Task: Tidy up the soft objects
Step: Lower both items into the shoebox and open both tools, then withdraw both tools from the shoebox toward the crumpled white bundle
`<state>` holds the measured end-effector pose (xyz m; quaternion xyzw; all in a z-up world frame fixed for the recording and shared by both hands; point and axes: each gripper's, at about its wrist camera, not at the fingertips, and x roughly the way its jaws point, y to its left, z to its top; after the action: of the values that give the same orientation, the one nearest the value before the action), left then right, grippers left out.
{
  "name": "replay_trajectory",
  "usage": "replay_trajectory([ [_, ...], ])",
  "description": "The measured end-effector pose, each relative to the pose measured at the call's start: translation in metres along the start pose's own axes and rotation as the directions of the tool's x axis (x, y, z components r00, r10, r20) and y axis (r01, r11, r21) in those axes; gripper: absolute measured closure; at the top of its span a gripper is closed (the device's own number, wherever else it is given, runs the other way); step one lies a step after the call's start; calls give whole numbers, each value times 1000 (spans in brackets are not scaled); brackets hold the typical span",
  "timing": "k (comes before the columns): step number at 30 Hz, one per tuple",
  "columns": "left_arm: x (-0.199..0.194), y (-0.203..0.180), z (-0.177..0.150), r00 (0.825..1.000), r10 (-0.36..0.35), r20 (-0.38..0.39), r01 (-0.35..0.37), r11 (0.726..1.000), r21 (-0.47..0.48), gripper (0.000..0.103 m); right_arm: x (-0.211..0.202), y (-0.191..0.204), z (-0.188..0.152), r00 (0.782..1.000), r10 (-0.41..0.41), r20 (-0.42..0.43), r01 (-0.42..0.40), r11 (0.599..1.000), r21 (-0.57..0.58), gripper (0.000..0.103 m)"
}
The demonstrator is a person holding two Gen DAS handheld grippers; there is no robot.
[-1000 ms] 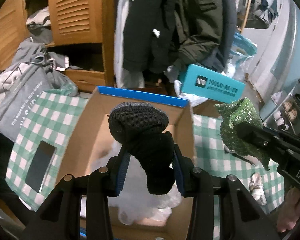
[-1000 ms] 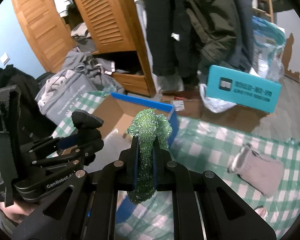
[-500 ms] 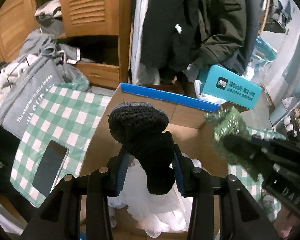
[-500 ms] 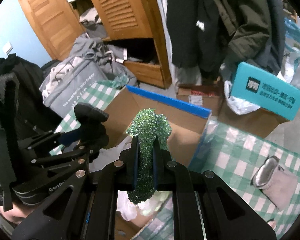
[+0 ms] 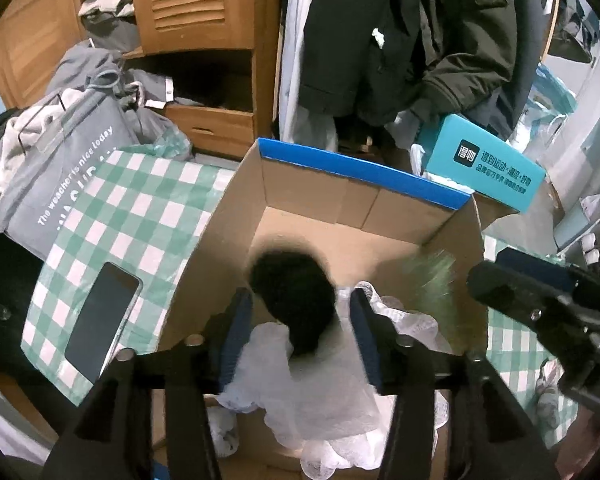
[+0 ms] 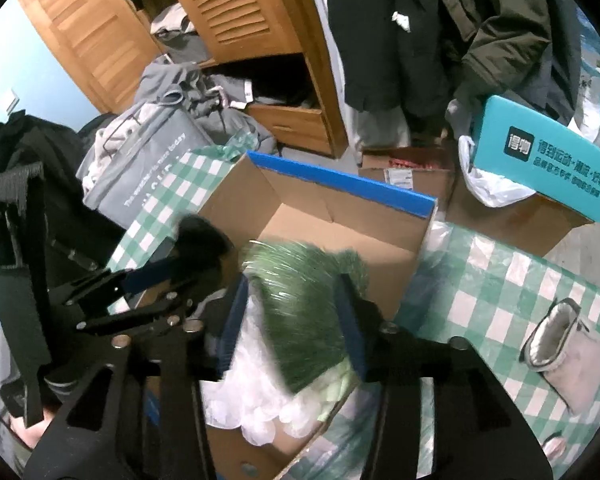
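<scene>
An open cardboard box (image 5: pixel 360 176) with a blue rim stands on a green check cloth, with white bubble wrap (image 5: pixel 320 392) lying inside. My left gripper (image 5: pixel 300 340) hovers over the box and its jaws are opening. A dark sock (image 5: pixel 296 296) shows blurred between the pads, clear of both. My right gripper (image 6: pixel 292 320) is over the same box (image 6: pixel 340 184), its jaws opening too. A green glittery cloth (image 6: pixel 304 312) streaks loose between them above the wrap (image 6: pixel 260 392). In the left wrist view that green cloth (image 5: pixel 432 280) is a blur by the box's right wall.
A phone (image 5: pixel 100 320) lies on the check cloth (image 5: pixel 140 208) left of the box. A grey bag (image 5: pixel 60 168) stuffed with clothes sits further left. A teal box (image 6: pixel 548 160) rests behind on brown cartons. A grey sock (image 6: pixel 556 344) lies on the cloth at the right. Wardrobe and hanging coats fill the back.
Both grippers came forward and down over the box, then spread their jaws. The dark sock and the green cloth, gripped tight before, now slip free and blur downward.
</scene>
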<state>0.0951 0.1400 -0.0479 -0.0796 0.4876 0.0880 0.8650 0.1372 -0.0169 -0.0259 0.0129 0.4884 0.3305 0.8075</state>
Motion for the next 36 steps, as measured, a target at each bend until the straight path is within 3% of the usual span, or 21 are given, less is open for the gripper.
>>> replay_trajectory([
  [4, -11, -5, 0, 999, 19, 44, -20, 1000, 23, 35, -8, -3, 1, 1000, -15, 16, 15, 1000, 9, 51],
  [6, -16, -7, 0, 998, 11, 57, -13, 1000, 28, 35, -16, -7, 1, 999, -18, 34, 17, 1000, 20, 45],
  [23, -44, -47, -15, 992, -96, 78, 87, 991, 106, 34, -63, -41, -19, 989, -120, 87, 114, 991, 76, 44],
  [36, -54, -91, -30, 985, -160, 65, 145, 971, 191, 33, -95, -77, -56, 973, -214, 80, 203, 970, 133, 43],
])
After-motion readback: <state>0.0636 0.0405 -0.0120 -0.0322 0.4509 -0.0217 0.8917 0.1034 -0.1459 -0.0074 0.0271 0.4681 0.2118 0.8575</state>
